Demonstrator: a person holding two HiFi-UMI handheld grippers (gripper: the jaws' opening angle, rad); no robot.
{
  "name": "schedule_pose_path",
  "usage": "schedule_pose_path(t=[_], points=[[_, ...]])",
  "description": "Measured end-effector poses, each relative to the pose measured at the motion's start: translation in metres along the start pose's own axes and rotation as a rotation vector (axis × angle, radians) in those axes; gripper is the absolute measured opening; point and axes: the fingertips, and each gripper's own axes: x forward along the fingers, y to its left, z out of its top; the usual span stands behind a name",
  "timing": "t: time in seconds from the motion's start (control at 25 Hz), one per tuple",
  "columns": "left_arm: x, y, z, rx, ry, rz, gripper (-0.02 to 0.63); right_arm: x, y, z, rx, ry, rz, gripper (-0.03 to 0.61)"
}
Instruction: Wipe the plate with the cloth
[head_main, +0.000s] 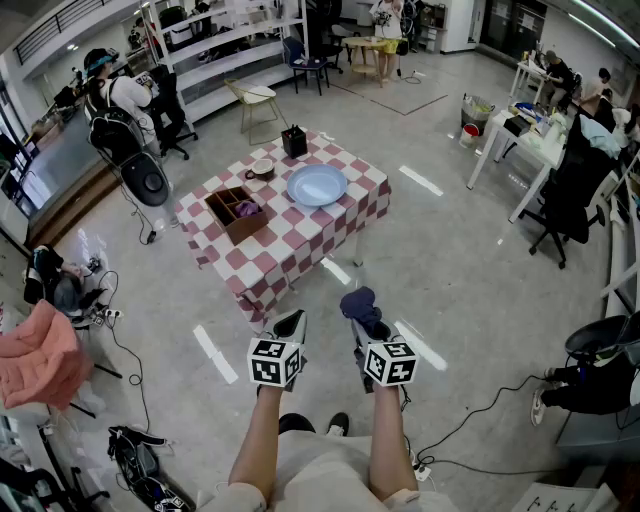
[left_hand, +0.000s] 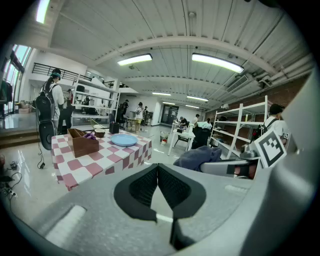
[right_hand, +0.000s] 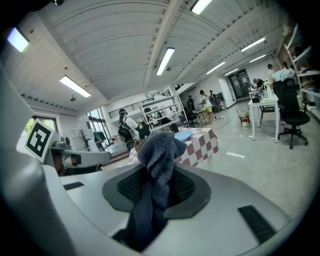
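Cloth gripped, well apart from the surface.
Right tongs (head_main: 366, 322) clamp the dark blue cloth (head_main: 361, 300); left tongs (head_main: 291, 321) are closed and empty. The blue plate (head_main: 317, 185) sits on the checkered surface (head_main: 288, 252).

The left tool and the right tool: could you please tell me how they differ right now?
The left tool has its jaws shut on nothing, while the right tool is clamped on a dark blue towelling cloth. In the head view the left tool's tip is bare; the right tool's has the cloth bunched above it. Both carry a marker cube and are held over the floor, short of the red-and-white checked table.
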Motion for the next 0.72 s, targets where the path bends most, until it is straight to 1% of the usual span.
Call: schedule_pose_path(t=[0.12,0.24,0.4,0.52,0.64,0.72], points=[[0.012,0.004,0.001,-0.026,0.007,0.003,0.009,0.004,0.000,0.004,-0.039,0.017,0.011,0.114],[0.025,0.004,0.003,-0.044,0.009,0.000,0.009,0.008,-0.004,0.010,-0.051,0.012,0.018,0.114],[0.046,-0.002,0.005,-0.036,0.021,-0.024,0.009,0.017,-0.017,0.015,-0.037,0.005,0.016,0.114],[0.067,0.005,0.012,-0.041,0.024,-0.026,0.009,0.034,-0.028,0.019,-0.015,0.001,0.035,0.115],[0.094,0.017,0.025,-0.041,0.023,-0.026,0.009,0.054,-0.045,0.031,0.011,0.005,0.053,0.117],[0.113,0.028,0.042,-0.034,0.011,-0.029,0.009,0.070,-0.058,0.047,0.014,0.000,0.060,0.117]])
